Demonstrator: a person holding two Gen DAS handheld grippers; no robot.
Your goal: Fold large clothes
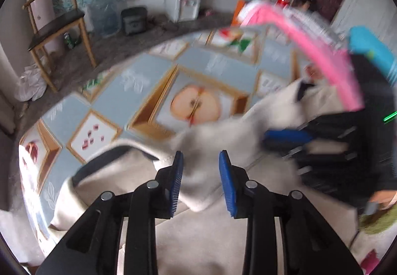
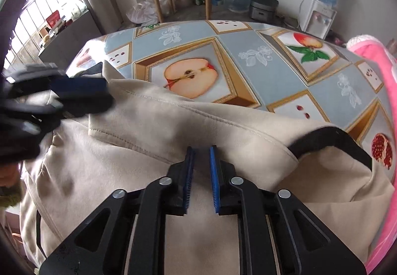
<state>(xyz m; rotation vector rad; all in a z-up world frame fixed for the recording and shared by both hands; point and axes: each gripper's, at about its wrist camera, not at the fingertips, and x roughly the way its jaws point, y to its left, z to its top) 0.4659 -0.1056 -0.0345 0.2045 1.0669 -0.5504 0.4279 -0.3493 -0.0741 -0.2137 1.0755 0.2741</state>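
Gripping with left tongs (image 1: 201, 173) set wide around a fold, right tongs (image 2: 201, 170) narrow, we find the soft beige suede-like garment (image 2: 148, 131) on the fruit-printed glossy surface (image 2: 248, 34).

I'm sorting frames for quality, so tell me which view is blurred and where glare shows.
Left wrist view: heavy motion smear across the beige garment, the tablecloth and the right tool; the left tool stays sharp. Right wrist view: mostly crisp, only the left tool smeared, window blown out. Both show fisheye bending.
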